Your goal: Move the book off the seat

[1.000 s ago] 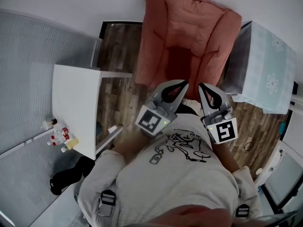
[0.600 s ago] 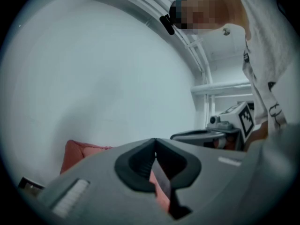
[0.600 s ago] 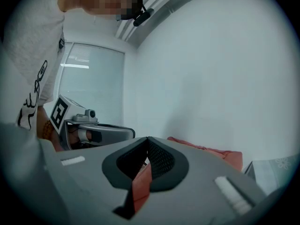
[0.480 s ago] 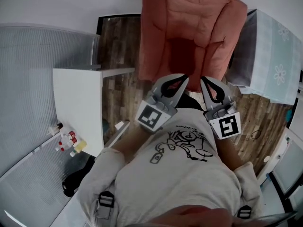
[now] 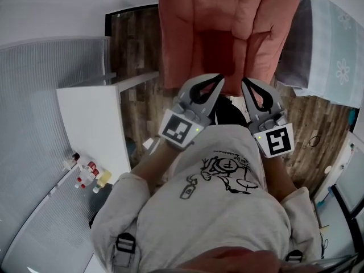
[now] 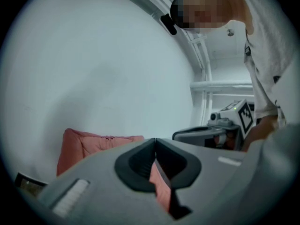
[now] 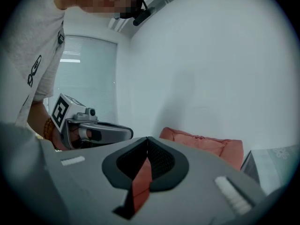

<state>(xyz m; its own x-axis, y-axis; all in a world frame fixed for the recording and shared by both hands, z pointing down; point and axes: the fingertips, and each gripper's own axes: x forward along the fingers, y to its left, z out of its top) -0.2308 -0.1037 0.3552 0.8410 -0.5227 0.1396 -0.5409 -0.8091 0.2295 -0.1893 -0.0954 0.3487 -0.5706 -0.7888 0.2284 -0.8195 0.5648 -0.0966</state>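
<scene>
Book not surely made out: perhaps the dark flat shape (image 5: pixel 228 111) at the front edge of the seat, between the two tools (too shadowed to confirm). At far left, white rectangular counter (image 5: pixel 91 124) bearing small red-capped bottles (image 5: pixel 85 174). Next, left tool (image 5: pixel 218 82), jaws pressed together on nothing. Beyond, salmon-pink padded fabric armchair (image 5: pixel 227 16). Then right tool (image 5: pixel 245 85), likewise closed and empty. At far right, pale blue flower-print cloth (image 5: pixel 333 44). Probably stiff, flat and fairly light; best pinched at an overhanging edge or the spine, after opening a tool; soft cushion likely to yield beneath.
</scene>
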